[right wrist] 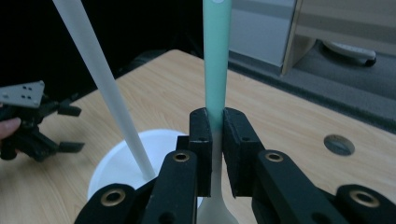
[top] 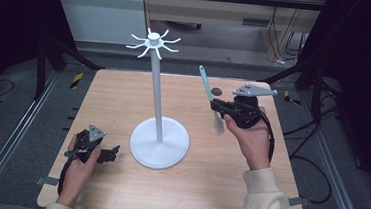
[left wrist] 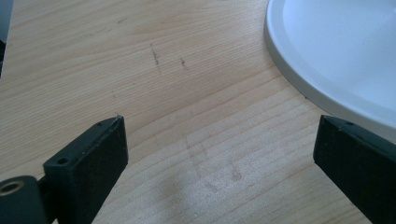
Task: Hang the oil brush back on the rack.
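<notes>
Spatula (top: 208,90) sits pinched in the right gripper (top: 217,106), right of centre in the high view, green handle tilted up toward the top of the frame and the pale blade hanging below. In the right gripper view the jaws are pressed onto the handle (right wrist: 216,70) where green meets white, so it's a narrow hold. Left gripper (top: 111,154) rests low at lower left, jaws spread with nothing between them, just beside the stand base (top: 159,143).

Likely plan is hanging it on the hooks (top: 153,42) atop the pole (top: 157,95). Risks: the handle could pivot in that thin pinch, or a bump on the tall pole could rock the stand, since the left gripper isn't steadying it.
</notes>
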